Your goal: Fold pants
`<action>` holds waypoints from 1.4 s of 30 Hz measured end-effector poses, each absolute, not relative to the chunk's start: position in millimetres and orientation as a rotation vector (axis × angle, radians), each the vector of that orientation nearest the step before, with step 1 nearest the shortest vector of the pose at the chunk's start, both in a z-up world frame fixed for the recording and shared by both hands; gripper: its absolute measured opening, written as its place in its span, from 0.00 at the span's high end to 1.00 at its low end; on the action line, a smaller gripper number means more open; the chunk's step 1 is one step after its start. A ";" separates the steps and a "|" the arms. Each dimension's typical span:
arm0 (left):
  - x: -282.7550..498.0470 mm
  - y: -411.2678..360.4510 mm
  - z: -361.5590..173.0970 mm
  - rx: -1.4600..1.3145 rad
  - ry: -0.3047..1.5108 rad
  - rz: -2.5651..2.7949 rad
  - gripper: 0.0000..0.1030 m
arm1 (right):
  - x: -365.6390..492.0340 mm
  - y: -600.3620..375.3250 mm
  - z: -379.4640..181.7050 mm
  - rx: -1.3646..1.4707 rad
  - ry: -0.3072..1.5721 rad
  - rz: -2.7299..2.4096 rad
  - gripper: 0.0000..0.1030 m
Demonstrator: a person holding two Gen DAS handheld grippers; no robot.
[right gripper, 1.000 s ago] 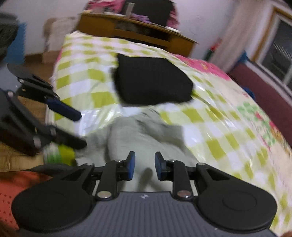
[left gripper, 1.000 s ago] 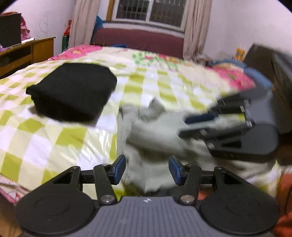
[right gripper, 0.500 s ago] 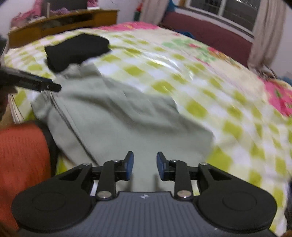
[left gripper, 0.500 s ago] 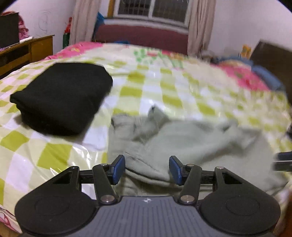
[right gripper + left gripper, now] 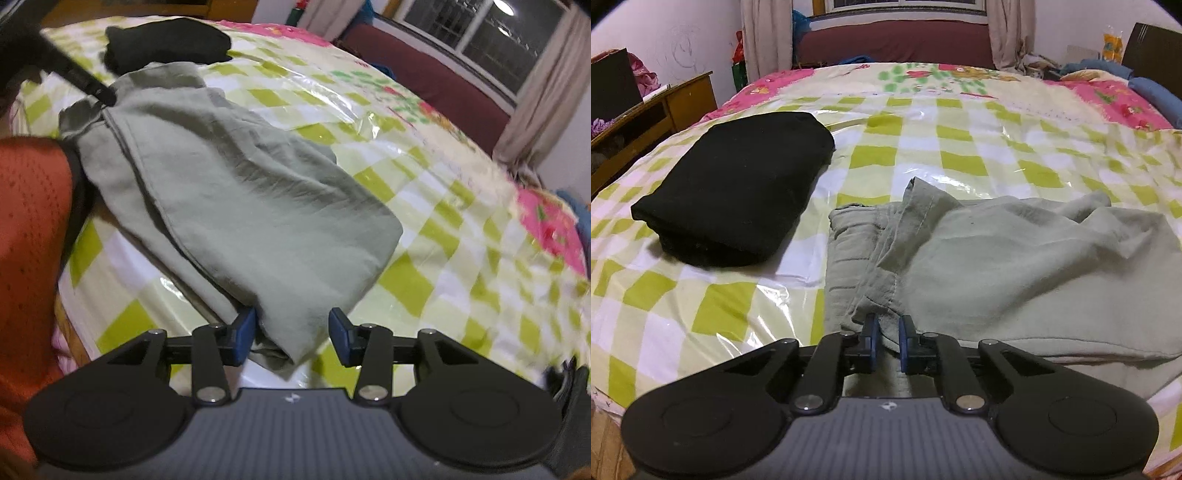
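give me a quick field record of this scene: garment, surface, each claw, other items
garment: grey-green pants, crumpled, partly folded on the bed
surface: bed with checked cover
left claw: closing on a pants edge, fabric between its jaws
right claw: opening, pants end between its jaws, pads not pressing
other items: folded black garment beside the pants, apart from them

The left tongs (image 5: pixel 886 338) tilt downward, jaws closing on a fold of cloth between the blue pads (image 5: pixel 872 338). The right tongs (image 5: pixel 291 334) also tilt downward, jaws opening, cloth lying loose between them. An orange sleeve (image 5: pixel 31 225) shows beside them.
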State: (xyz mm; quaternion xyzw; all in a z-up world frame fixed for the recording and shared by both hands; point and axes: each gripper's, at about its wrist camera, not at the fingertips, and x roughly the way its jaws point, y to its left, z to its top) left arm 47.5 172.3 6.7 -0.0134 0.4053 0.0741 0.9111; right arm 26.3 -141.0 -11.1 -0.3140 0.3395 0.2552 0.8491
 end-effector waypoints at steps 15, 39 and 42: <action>53.5 169.3 4.9 -0.046 0.834 0.119 0.74 | 37.6 -151.2 -23.1 -0.733 0.749 0.423 0.72; 23.6 173.7 39.4 -0.170 0.765 -0.022 0.52 | 65.2 -148.8 46.9 -0.644 0.755 0.503 0.66; 45.6 171.7 30.6 -0.156 0.739 -0.020 0.49 | 89.3 -112.1 48.2 -0.616 0.722 0.606 0.64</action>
